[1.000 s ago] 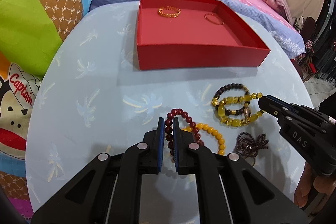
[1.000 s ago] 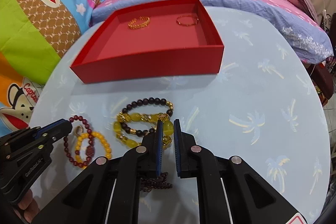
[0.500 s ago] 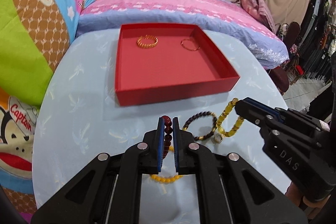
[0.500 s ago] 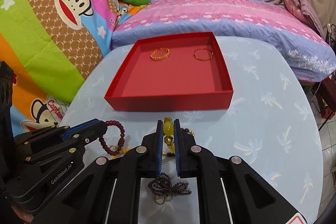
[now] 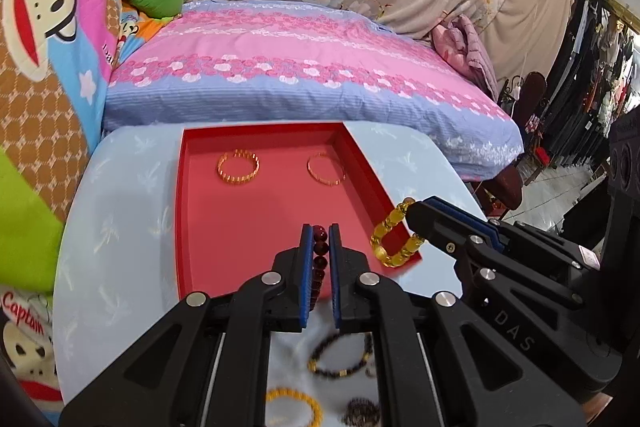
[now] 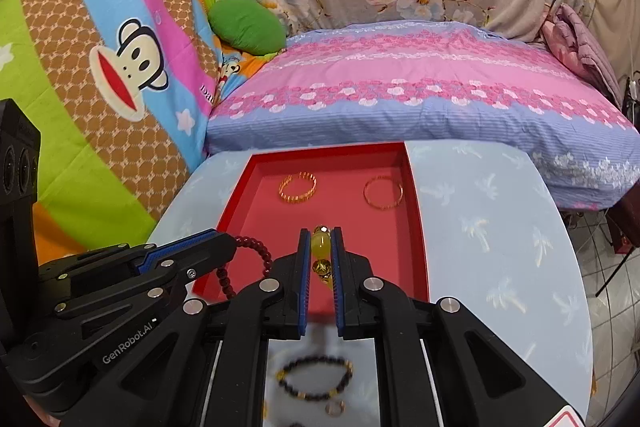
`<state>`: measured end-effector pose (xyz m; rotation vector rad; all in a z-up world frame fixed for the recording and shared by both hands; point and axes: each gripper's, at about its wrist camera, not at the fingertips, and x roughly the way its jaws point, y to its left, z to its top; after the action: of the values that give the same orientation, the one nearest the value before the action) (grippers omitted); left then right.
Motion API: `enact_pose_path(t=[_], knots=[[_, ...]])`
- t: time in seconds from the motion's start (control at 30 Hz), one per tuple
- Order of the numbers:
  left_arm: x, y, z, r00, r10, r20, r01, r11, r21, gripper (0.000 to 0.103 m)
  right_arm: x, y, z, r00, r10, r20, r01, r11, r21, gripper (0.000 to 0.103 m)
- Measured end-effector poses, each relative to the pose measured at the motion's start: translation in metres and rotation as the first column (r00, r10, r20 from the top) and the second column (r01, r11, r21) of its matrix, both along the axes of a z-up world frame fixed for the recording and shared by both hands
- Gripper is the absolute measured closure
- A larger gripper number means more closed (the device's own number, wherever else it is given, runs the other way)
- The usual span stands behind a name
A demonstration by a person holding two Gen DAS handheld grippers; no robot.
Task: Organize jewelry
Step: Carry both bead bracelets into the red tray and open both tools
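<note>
Two bracelets hang clamped: left gripper pinches the red beads, right gripper the yellow beads; I fear a swinging loop catches the red tray wall and falls outside.

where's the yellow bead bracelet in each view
Left wrist: the yellow bead bracelet hangs from the right gripper, right of centre, over the red tray's near right corner.
Right wrist: centre, clamped between that gripper's own fingers.
Shared landmark: the red tray.
</note>
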<state>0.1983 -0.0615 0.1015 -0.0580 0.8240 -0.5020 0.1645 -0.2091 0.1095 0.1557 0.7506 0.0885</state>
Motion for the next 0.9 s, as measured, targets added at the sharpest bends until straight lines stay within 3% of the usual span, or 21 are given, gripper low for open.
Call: enact_pose_path(t=[0.17, 0.37, 0.67, 0.9], knots=[[0.041, -0.009, -0.005, 1.0, -0.008, -0.024, 0.007, 1.0, -0.026, 0.096, 0.04, -0.005, -0.004, 1.0, -0.002, -0.016, 0.003, 1.0, 0.025, 0.094], [0.084, -0.009, -0.034, 0.995, 0.0, -0.096, -0.005, 0.999, -0.053, 0.096, 0.083, -0.007, -0.031, 0.998, 0.001, -0.064, 0.003, 0.998, 0.063, 0.093], [0.117, -0.001, -0.1, 0.986, 0.077, -0.151, -0.059, 0.99, 0.126, 0.095, 0.111, -0.014, -0.082, 0.988, -0.037, -0.148, 0.032, 0.999, -0.038, 0.094], [0.123, 0.009, -0.118, 0.98, 0.113, -0.161, -0.083, 0.98, 0.18, 0.095, 0.118, -0.025, -0.101, 0.981, -0.075, -0.178, 0.063, 0.995, -0.072, 0.094]])
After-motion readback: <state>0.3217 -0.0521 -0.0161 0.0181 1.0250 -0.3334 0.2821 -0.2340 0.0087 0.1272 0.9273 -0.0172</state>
